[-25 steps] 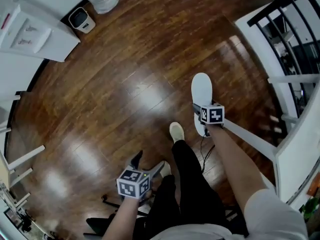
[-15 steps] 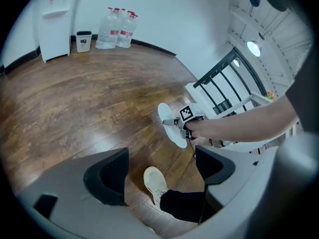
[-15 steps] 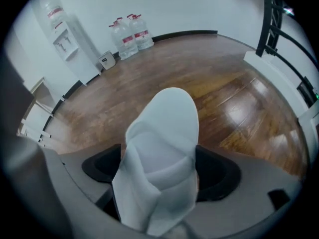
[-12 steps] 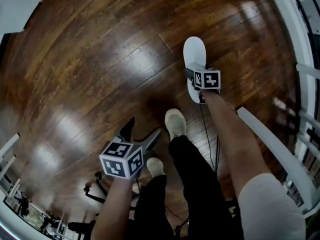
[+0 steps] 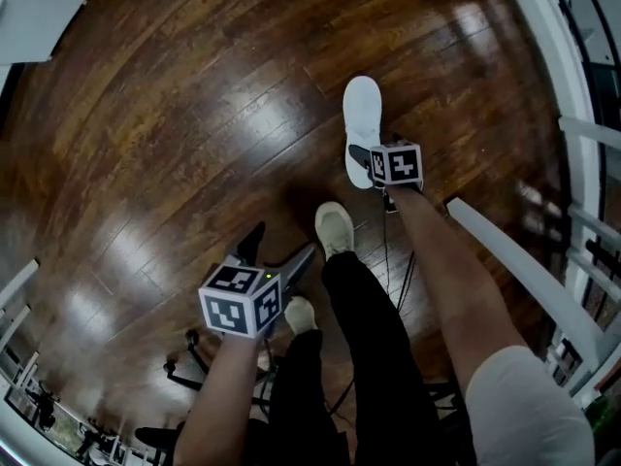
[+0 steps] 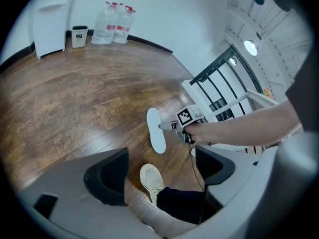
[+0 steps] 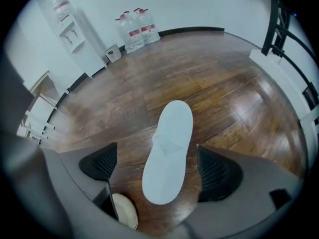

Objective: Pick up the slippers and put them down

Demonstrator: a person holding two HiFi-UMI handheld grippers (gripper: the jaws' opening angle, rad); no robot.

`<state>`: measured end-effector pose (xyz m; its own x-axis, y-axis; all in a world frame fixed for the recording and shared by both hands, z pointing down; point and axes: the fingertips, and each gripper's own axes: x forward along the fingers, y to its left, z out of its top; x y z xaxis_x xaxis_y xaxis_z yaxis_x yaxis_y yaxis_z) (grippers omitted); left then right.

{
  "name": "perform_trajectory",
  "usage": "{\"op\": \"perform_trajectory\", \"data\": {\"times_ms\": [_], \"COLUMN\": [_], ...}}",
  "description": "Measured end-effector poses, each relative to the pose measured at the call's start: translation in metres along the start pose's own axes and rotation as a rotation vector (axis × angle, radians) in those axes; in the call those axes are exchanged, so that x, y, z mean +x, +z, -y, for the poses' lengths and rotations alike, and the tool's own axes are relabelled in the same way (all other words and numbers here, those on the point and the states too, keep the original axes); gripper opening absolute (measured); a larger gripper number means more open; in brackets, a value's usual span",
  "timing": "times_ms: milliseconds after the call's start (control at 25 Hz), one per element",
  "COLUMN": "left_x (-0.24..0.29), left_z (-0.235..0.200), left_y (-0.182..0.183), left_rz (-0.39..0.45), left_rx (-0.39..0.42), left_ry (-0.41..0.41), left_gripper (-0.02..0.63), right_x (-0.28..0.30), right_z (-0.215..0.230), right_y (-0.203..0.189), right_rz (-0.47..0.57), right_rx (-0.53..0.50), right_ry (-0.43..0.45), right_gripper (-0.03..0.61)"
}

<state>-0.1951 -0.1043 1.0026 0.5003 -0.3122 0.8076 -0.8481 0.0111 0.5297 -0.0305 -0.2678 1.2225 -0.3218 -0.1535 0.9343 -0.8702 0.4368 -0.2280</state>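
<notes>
One white slipper [image 5: 361,124] lies flat on the dark wood floor, long axis pointing away from me. My right gripper [image 5: 363,159] hovers over its near end, open. In the right gripper view the slipper [image 7: 168,151] lies in the gap between the wide-spread jaws, touching neither pad. My left gripper [image 5: 277,250] is low at the left by my legs, open with nothing between its fingers [image 6: 107,176]. In the left gripper view the slipper [image 6: 156,130] and the right gripper [image 6: 167,127] are ahead. I see no second slipper.
My own pale shoes [image 5: 335,229] stand just short of the slipper, and a thin cable [image 5: 388,250] runs down beside my leg. A white railing [image 5: 543,270] borders the right side. Water bottles [image 6: 115,24], a small bin [image 6: 79,36] and a white dispenser [image 7: 72,31] stand by the far wall.
The head view has swung, so the slipper and right gripper now sit higher in the picture. My feet have stepped forward. The left gripper has shifted slightly; both grippers stay open.
</notes>
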Motion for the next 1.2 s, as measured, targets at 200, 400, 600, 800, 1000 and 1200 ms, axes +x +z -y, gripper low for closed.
{"op": "perform_trajectory", "data": {"times_ms": [200, 400, 600, 800, 1000, 1200], "left_x": [-0.098, -0.222, -0.369, -0.486, -0.566, -0.594], "left_z": [0.071, 0.152, 0.246, 0.325, 0.397, 0.467], "left_y": [0.025, 0.042, 0.005, -0.017, -0.041, -0.060], "left_rz": [-0.016, 0.002, 0.034, 0.085, 0.116, 0.145], "left_rx": [0.090, 0.203, 0.272, 0.415, 0.532, 0.613], "left_ry": [-0.022, -0.051, -0.074, -0.124, -0.183, -0.243], "left_gripper": [0.419, 0.419, 0.419, 0.419, 0.419, 0.419], "right_x": [-0.149, -0.330, -0.532, -0.739, -0.910, -1.030], "right_z": [-0.045, -0.102, -0.180, -0.236, -0.259, -0.237], "right_y": [0.013, 0.017, -0.031, -0.052, -0.129, -0.234], "right_rz": [0.005, 0.033, 0.073, 0.266, 0.389, 0.510], "right_rx": [-0.010, -0.004, 0.012, 0.026, 0.073, 0.218], "right_ry": [0.024, 0.034, 0.044, -0.001, -0.048, -0.171], "right_gripper": [0.526, 0.526, 0.525, 0.525, 0.525, 0.548]}}
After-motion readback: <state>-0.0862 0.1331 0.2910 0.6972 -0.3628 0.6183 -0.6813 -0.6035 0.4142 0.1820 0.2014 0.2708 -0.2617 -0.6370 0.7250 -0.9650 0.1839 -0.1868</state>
